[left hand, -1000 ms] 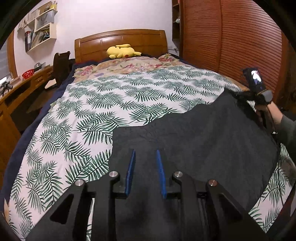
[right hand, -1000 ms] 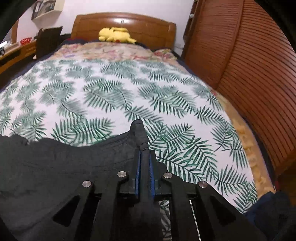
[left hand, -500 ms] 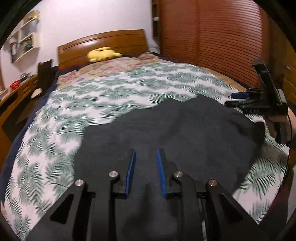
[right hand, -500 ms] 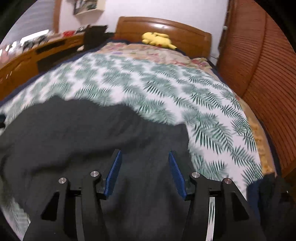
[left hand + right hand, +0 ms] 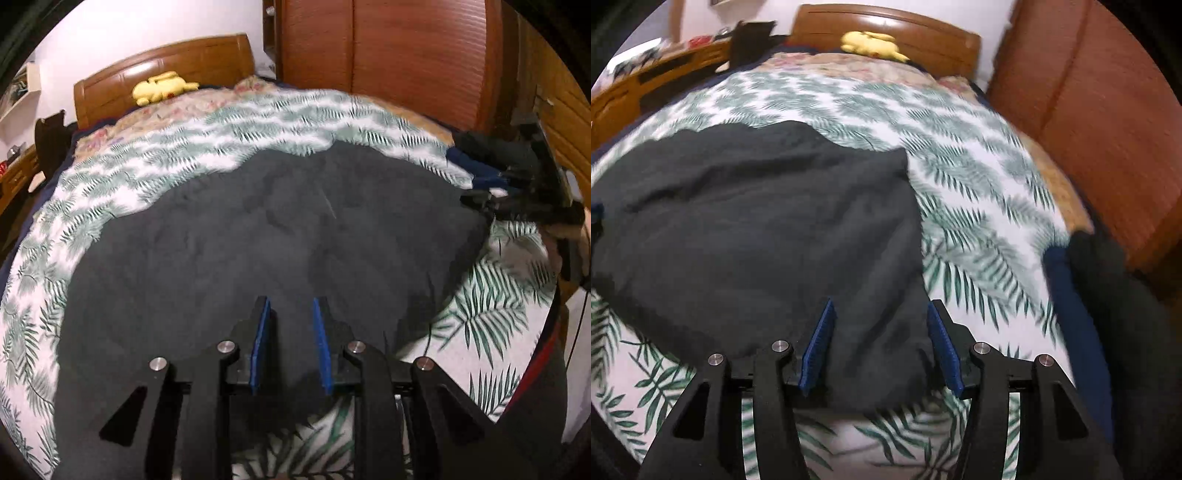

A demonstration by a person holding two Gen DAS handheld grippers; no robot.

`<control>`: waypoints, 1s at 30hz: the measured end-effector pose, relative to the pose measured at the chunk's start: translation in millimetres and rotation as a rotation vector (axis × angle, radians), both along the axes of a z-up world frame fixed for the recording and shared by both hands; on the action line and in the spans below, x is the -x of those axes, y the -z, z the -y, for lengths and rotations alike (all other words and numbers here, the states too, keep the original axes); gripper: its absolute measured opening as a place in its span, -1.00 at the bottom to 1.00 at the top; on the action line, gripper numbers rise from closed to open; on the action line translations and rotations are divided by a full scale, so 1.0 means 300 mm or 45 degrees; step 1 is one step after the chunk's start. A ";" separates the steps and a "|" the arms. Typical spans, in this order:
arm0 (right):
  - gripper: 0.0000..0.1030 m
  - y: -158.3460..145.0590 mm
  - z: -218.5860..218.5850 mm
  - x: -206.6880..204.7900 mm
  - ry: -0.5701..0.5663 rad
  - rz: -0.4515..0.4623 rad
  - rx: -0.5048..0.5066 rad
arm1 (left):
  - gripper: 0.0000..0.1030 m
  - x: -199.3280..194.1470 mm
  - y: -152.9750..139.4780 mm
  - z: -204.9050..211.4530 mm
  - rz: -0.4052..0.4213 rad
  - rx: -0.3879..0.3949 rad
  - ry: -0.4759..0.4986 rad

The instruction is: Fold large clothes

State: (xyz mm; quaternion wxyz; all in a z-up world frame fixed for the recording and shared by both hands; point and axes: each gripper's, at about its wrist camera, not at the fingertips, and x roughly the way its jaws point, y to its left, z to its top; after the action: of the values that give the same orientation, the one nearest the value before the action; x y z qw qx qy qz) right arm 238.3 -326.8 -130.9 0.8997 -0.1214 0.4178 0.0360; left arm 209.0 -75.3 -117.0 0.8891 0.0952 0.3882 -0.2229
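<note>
The garment (image 5: 757, 229) had just been released by the right gripper (image 5: 881, 341), its jaws parted; the left gripper (image 5: 290, 343) was part-open, empty; the fold seemed laid.

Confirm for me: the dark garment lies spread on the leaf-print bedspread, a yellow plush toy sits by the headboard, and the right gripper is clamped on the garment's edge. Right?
Not quite. The right gripper is not clamped: in the right wrist view its jaws stand apart above the dark garment, gripping nothing. The rest holds: the garment lies on the leaf-print bedspread, and the yellow plush toy sits by the headboard.
</note>
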 end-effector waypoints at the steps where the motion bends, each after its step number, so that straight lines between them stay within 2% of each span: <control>1: 0.04 0.004 0.024 0.005 0.021 -0.013 -0.021 | -0.58 0.002 0.014 0.011 0.004 -0.029 -0.001; 3: 0.04 0.016 0.054 0.016 0.045 -0.037 -0.047 | -0.57 0.000 0.035 0.018 0.010 -0.057 -0.014; 10: 0.06 0.044 0.112 0.046 0.135 -0.055 -0.160 | -0.54 -0.024 0.082 0.015 -0.034 -0.030 -0.046; 13: 0.14 0.028 0.115 0.059 0.120 -0.060 -0.190 | -0.54 -0.015 0.085 0.019 -0.019 -0.040 -0.044; 15: 0.34 0.017 0.114 0.060 0.098 -0.066 -0.198 | -0.54 -0.015 0.085 0.016 -0.019 -0.038 -0.043; 18: 0.42 0.024 0.114 0.045 0.103 -0.101 -0.203 | -0.54 -0.023 0.085 0.012 -0.029 -0.026 -0.043; 21: 0.47 0.053 0.129 0.028 0.134 -0.129 -0.222 | -0.54 -0.026 0.085 0.010 -0.037 -0.014 -0.045; 26: 0.50 0.115 0.169 0.004 0.173 -0.200 -0.342 | -0.54 -0.025 0.086 0.005 -0.041 -0.001 -0.037; 30: 0.50 0.117 0.152 0.005 0.163 -0.174 -0.313 | -0.53 -0.022 0.085 0.003 -0.040 -0.001 -0.033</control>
State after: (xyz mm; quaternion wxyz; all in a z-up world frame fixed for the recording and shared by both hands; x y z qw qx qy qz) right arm 236.9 -372.3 -166.0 0.8778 0.0193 0.4772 0.0374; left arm 215.6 -76.1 -142.6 0.8857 0.0870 0.4033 -0.2127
